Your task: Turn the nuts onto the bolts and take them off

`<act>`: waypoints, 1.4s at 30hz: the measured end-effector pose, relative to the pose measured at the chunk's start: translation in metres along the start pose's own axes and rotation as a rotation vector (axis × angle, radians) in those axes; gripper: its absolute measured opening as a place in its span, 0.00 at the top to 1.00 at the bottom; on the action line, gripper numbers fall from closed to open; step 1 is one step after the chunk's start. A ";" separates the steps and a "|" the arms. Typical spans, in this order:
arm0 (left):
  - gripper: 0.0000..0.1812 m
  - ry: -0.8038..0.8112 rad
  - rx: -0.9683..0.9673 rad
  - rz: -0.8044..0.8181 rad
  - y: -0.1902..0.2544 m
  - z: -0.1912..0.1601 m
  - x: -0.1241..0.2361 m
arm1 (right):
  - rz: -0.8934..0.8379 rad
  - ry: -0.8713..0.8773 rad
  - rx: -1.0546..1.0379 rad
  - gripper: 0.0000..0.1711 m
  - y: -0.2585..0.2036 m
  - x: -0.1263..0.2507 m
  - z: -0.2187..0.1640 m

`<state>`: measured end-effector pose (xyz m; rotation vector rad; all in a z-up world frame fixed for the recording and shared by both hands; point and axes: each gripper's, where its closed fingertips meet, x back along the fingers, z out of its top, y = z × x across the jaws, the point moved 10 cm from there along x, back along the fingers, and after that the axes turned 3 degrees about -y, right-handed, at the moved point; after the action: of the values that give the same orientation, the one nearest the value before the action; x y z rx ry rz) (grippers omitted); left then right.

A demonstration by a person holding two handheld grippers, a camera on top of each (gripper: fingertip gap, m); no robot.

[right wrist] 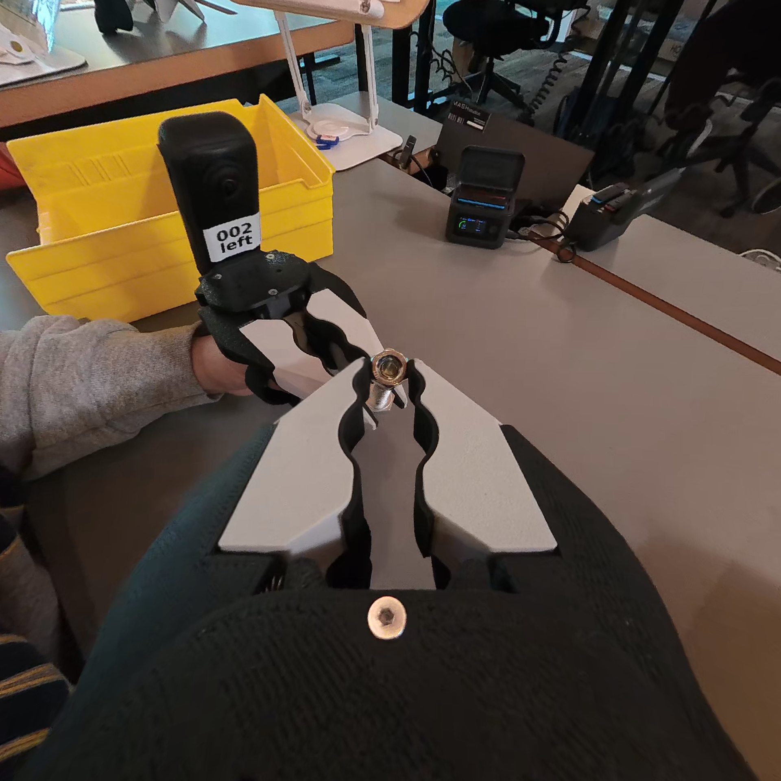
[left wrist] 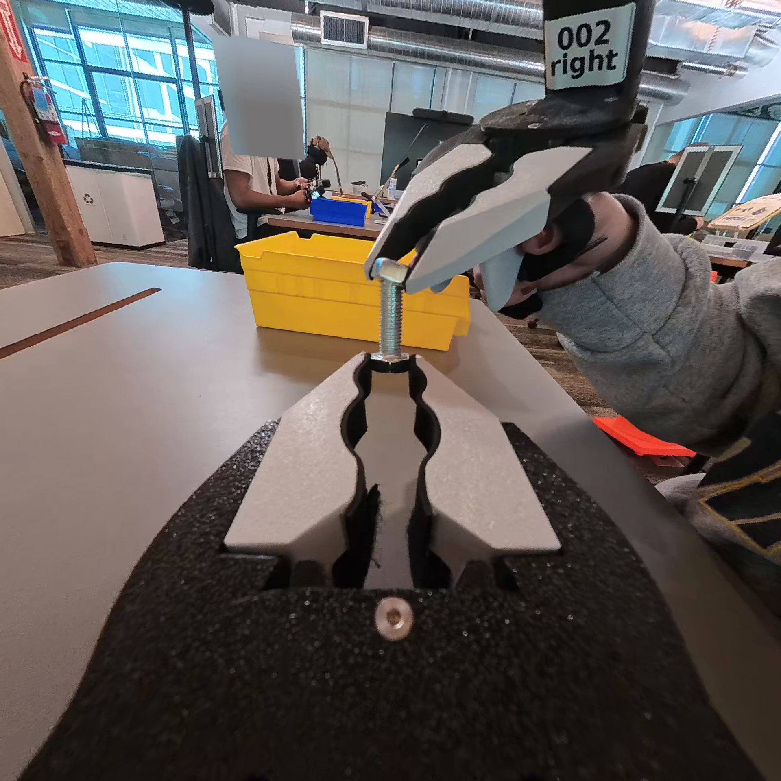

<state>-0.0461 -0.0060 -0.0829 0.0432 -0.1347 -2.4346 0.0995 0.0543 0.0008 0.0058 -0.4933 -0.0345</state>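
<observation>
Left gripper (left wrist: 389, 362) clamped on nut (left wrist: 389, 360) at its tips; bolt (left wrist: 391, 315) stands upright above, right gripper (left wrist: 388, 274) pinching its head. Yellow bin (left wrist: 355, 291) just beyond.

yellow bin (left wrist: 355, 304) on grey table (left wrist: 126, 401) | blue bin (left wrist: 338, 211) behind

The nut (left wrist: 389, 362) is mostly hidden between the fingertips of the left gripper (left wrist: 389, 364), with only its top rim showing under the bolt (left wrist: 391, 313); whether its threads are engaged cannot be told. Behind the bolt, the yellow bin (left wrist: 355, 291) hides its own inside. In the right wrist view the left gripper's (right wrist: 386, 391) body covers part of the bin (right wrist: 105, 236), and the bolt's (right wrist: 380, 395) lower end is hidden.
</observation>
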 end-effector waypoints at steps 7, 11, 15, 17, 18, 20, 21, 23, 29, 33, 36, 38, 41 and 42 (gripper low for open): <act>0.92 -0.025 -0.001 -0.091 0.002 -0.001 0.001 | 0.057 -0.044 0.125 0.91 -0.002 0.003 0.001; 0.92 -0.109 -0.015 -0.277 0.010 -0.004 -0.001 | 0.273 -0.181 0.358 0.91 -0.004 0.012 0.002; 0.92 -0.148 -0.011 -0.322 0.016 -0.006 -0.006 | 0.407 -0.325 0.474 0.91 -0.006 0.014 0.005; 0.92 -0.118 0.005 -0.268 0.013 -0.005 -0.004 | 0.372 -0.324 0.421 0.90 -0.002 0.012 0.008; 0.92 -0.100 0.009 -0.230 0.010 -0.003 -0.003 | 0.336 -0.315 0.352 0.91 0.001 0.010 0.010; 0.92 -0.076 -0.011 -0.152 0.010 -0.001 -0.003 | 0.284 -0.287 0.232 0.91 0.005 0.008 0.011; 0.92 -0.060 -0.019 -0.106 0.009 -0.001 -0.003 | 0.258 -0.265 0.170 0.91 0.007 0.007 0.011; 0.92 -0.035 -0.012 -0.024 0.008 0.000 -0.002 | 0.191 -0.218 0.019 0.91 0.009 0.004 0.011; 0.92 -0.070 -0.069 0.135 0.009 -0.001 -0.006 | 0.016 -0.154 -0.127 0.91 0.006 -0.001 0.005; 0.92 -0.053 -0.030 0.107 0.006 -0.002 -0.004 | -0.024 -0.124 -0.090 0.90 0.004 -0.005 0.002; 0.92 -0.035 -0.021 0.083 0.007 0.000 -0.004 | -0.009 -0.117 -0.080 0.89 0.003 -0.008 -0.003; 0.92 -0.042 -0.018 0.081 0.006 -0.001 -0.005 | -0.018 -0.091 -0.065 0.89 0.002 -0.008 -0.004; 0.92 -0.025 0.010 0.044 0.005 -0.001 -0.004 | -0.025 -0.016 -0.022 0.79 0.002 -0.003 -0.002; 0.92 -0.013 0.025 0.006 0.006 -0.001 -0.003 | -0.012 0.023 0.005 0.74 0.001 0.000 -0.001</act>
<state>-0.0398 -0.0081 -0.0828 0.0375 -0.1705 -2.4273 0.1000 0.0553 0.0005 0.0139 -0.4700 -0.0448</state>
